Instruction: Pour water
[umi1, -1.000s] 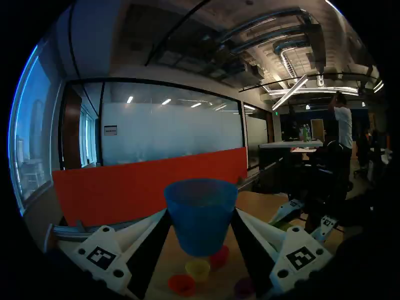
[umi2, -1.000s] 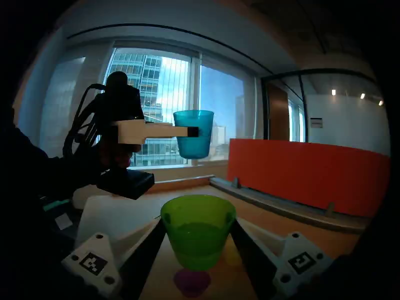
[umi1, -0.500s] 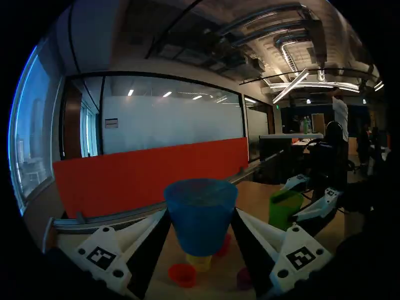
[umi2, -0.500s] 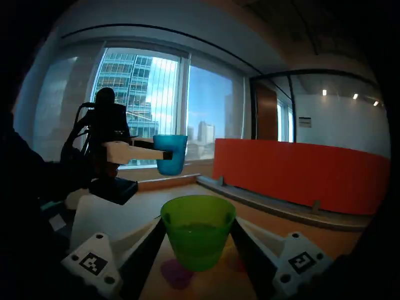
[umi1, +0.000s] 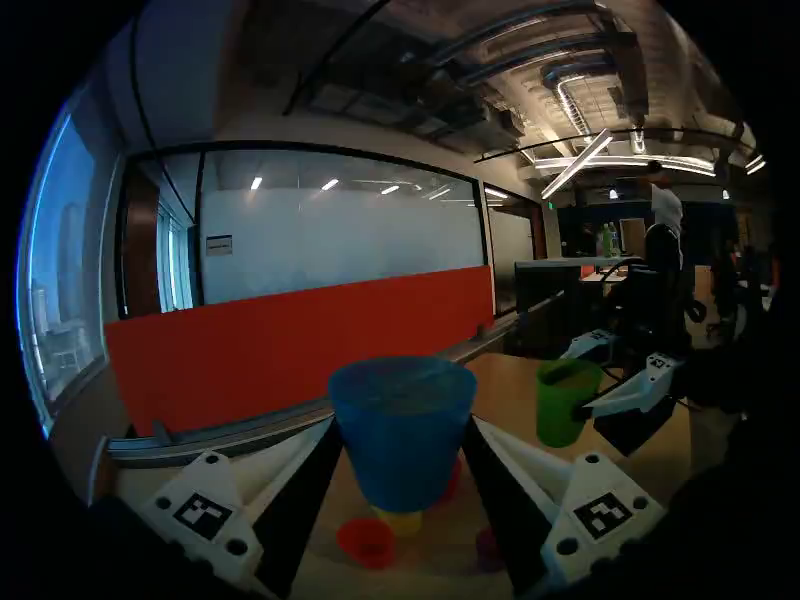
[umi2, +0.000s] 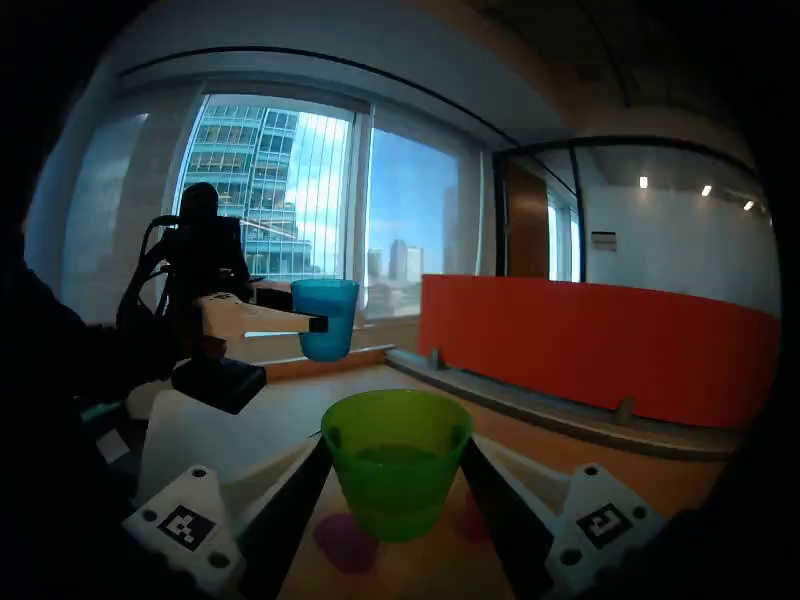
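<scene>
The left tool (umi1: 402, 455) is gripping a blue cup (umi1: 402, 415) at the lower centre of the left gripper view. Both white fingers (umi1: 285, 452) are pressing on the cup's sides, spread just to its width. The cup is standing upright, clear of the tabletop (umi1: 510, 385). It is smooth-walled plastic, tapering toward its base; whether it is holding anything cannot be told. Below it, on the pale wood surface, a red cup (umi1: 365, 540), a yellow cup (umi1: 405, 522) and a purple cup (umi1: 487, 545) are sitting close together, partly hidden by the blue cup.

The right tool (umi2: 397, 465) is clamping a green cup (umi2: 397, 490) at the lower centre of the right gripper view, with both fingers bearing on its walls. This cup is also sitting upright. It is translucent and of the same tapered shape, and a liquid level is showing through its wall. Each finger is carrying a square black-and-white marker (umi1: 203, 515) near its base.

In the right gripper view the left tool is appearing at mid-left, holding the blue cup in the air against a bright window (umi2: 300, 200) — above and left of the green cup in the frame. In the left gripper view the green cup is appearing right of centre, held in the right tool, well apart from the blue cup. A flat, matte orange partition panel (umi1: 300, 350) is running along the tabletop's far edge.
</scene>
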